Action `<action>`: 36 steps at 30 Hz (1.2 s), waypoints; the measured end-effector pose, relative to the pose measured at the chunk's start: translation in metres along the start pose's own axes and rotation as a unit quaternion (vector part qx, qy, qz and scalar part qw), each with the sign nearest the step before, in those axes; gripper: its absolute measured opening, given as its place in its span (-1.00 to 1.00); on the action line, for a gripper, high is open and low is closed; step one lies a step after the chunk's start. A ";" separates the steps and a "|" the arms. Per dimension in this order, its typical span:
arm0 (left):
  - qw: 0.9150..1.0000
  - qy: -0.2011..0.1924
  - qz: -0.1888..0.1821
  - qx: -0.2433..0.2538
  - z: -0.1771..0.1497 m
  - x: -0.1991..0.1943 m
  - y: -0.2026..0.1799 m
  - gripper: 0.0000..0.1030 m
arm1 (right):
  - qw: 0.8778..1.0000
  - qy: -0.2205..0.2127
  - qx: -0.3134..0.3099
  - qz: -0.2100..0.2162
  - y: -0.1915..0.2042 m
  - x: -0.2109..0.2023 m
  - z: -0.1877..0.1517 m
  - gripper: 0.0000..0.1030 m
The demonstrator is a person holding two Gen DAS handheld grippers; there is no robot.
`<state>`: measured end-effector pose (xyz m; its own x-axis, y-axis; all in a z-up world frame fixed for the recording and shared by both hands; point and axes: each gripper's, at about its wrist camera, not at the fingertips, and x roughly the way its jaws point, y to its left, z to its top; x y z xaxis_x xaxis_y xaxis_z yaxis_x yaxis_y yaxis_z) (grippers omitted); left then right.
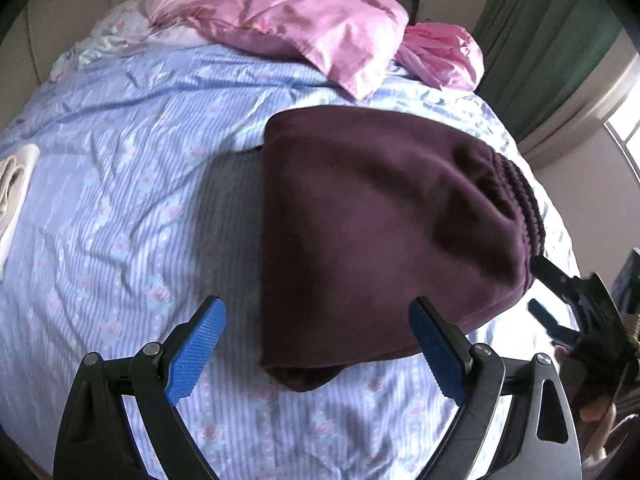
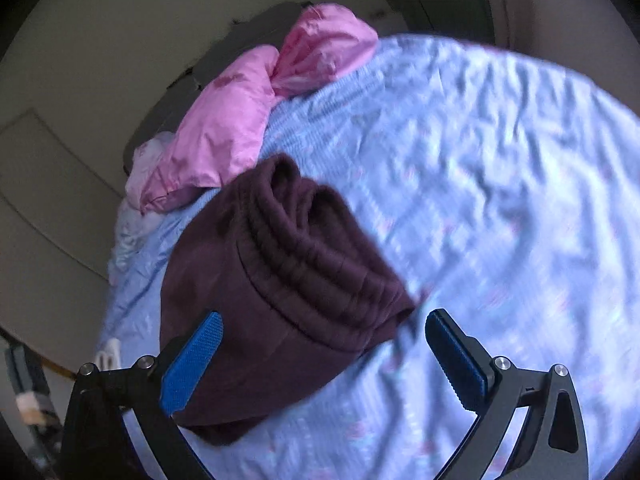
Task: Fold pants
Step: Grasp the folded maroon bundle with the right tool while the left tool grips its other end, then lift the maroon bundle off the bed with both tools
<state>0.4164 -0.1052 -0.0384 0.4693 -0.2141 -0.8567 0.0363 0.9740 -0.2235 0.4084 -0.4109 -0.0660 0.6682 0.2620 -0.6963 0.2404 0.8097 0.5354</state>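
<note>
— Blue pads of the left claw [image 1: 316, 348] sit closest to the lens, spread wide, with nothing between them.

— And the pants [image 1: 384, 232]?

— Folded into a dark maroon bundle on the bed [image 1: 120, 208], just ahead of that claw and slightly toward its right finger. The elastic waistband faces the far right side of the bundle.

— What about the right claw [image 2: 324, 356]?

— Also fully apart and empty. From its own camera the pants [image 2: 280, 292] lie just in front of it, nearer its left finger, whose pad overlaps the cloth in view; I can't tell if it touches. In the left wrist view the right claw [image 1: 536, 284] shows beside the waistband end.

— Anything else on the bed?

— A pink quilt [image 1: 304, 28] is bunched well beyond the pants, and a pale folded cloth [image 1: 16, 184] lies far off to the left claw's left.
</note>
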 end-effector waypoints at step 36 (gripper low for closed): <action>0.981 0.103 -0.142 -0.077 0.058 0.144 0.050 1.00 | 0.989 0.071 0.120 0.049 -0.031 0.133 0.010 0.99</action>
<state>0.5366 -0.0828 -0.1459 0.2706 -0.5015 -0.8217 -0.0020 0.8533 -0.5215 0.4970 -0.4061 -0.1700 0.5955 0.4179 -0.6861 0.3507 0.6331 0.6900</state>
